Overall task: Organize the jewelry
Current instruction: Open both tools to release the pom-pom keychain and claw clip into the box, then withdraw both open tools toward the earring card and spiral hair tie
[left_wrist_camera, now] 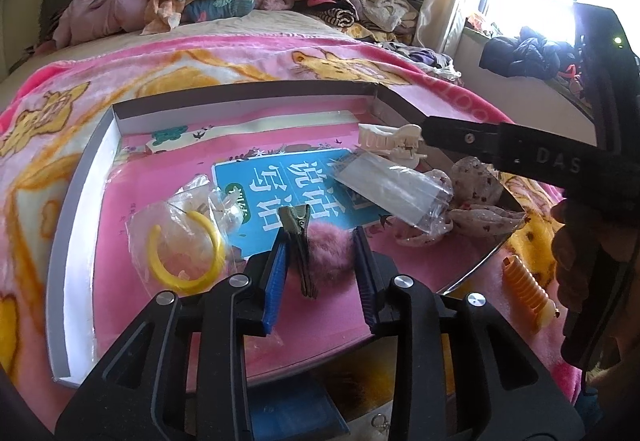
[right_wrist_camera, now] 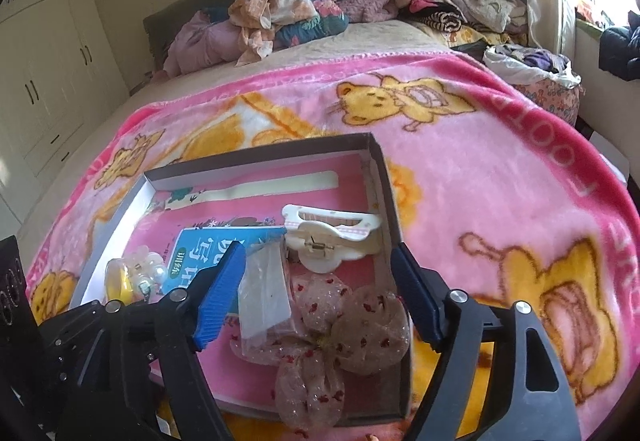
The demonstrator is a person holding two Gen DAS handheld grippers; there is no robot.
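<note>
Left hand-held gripper [left_wrist_camera: 320,241] pinched the fluffy pink clip [left_wrist_camera: 320,253]; right hand-held gripper [right_wrist_camera: 320,281] spread, empty. Lower clip gently into box [left_wrist_camera: 92,145] before releasing.

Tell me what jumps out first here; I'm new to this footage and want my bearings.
The pink bear blanket fills most of both views, with a shallow box lying on it. In the box's right end lie a white claw clip and, nearer the camera, a sheer spotted bow. At the near edge, the left gripper has its fingers around a pink pom-pom clip.
</note>
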